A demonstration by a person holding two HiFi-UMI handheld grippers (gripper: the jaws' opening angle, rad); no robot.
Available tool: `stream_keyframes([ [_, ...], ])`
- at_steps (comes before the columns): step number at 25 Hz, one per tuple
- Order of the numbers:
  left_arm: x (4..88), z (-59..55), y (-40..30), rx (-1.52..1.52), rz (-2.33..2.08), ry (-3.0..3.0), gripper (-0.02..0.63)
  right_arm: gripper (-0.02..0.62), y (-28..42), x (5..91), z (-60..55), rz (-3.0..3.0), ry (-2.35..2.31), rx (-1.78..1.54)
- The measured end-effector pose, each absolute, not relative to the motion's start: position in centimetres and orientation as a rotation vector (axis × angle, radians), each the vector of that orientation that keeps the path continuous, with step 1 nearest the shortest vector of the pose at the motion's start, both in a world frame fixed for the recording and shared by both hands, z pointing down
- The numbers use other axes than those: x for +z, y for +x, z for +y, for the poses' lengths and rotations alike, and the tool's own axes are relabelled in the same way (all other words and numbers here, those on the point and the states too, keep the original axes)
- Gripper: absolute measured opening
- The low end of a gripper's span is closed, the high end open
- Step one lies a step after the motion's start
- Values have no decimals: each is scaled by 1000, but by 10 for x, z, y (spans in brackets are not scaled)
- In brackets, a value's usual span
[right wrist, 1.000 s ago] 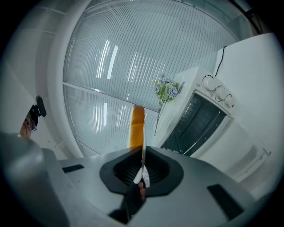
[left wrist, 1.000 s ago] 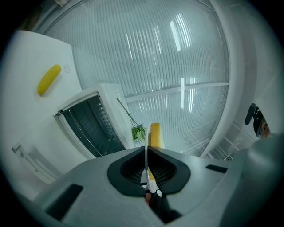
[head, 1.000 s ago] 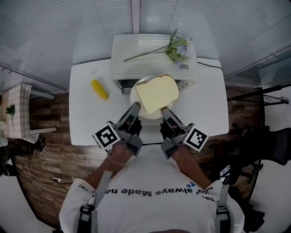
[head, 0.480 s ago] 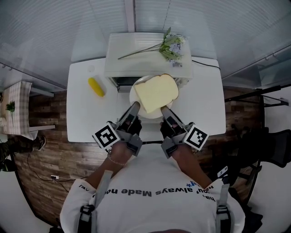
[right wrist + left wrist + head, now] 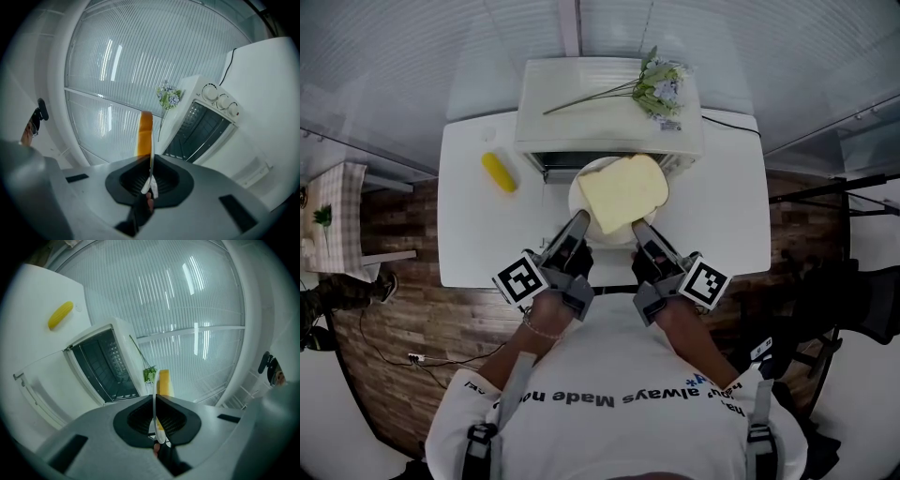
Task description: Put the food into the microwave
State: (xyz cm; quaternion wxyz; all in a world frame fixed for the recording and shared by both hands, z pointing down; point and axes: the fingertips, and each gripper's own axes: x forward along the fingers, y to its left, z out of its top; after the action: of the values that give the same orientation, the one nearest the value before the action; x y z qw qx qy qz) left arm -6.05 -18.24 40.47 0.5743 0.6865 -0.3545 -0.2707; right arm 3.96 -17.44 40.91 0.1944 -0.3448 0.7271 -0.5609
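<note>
A white plate (image 5: pixel 584 186) carrying a slice of bread (image 5: pixel 623 192) hangs in front of the white microwave (image 5: pixel 609 117), whose door is open. My left gripper (image 5: pixel 578 221) is shut on the plate's near-left rim and my right gripper (image 5: pixel 638 226) is shut on its near-right rim. In the left gripper view the plate (image 5: pixel 155 397) shows edge-on between the jaws, with the bread (image 5: pixel 163 383) beyond and the dark microwave cavity (image 5: pixel 101 364) to the left. In the right gripper view the plate rim (image 5: pixel 151 161) and bread crust (image 5: pixel 145 133) stand edge-on, the microwave (image 5: pixel 201 126) to the right.
A yellow corn cob (image 5: pixel 501 172) lies on the white table (image 5: pixel 478 234) left of the microwave. A flower sprig (image 5: pixel 652 86) rests on the microwave's top. A black cable (image 5: pixel 731 119) runs off the table's back right. Wooden floor surrounds the table.
Both grippers and the plate with bread keep almost the same place in the head view; the head view has shifted slightly, so the table and microwave appear a little further up.
</note>
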Motion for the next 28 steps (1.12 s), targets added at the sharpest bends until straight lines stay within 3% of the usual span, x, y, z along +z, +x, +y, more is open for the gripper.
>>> stream_keyframes([
  [28,521,-196,-73,-459,-913,1532,18,23,35,523,-189,1949,-1078,-1756],
])
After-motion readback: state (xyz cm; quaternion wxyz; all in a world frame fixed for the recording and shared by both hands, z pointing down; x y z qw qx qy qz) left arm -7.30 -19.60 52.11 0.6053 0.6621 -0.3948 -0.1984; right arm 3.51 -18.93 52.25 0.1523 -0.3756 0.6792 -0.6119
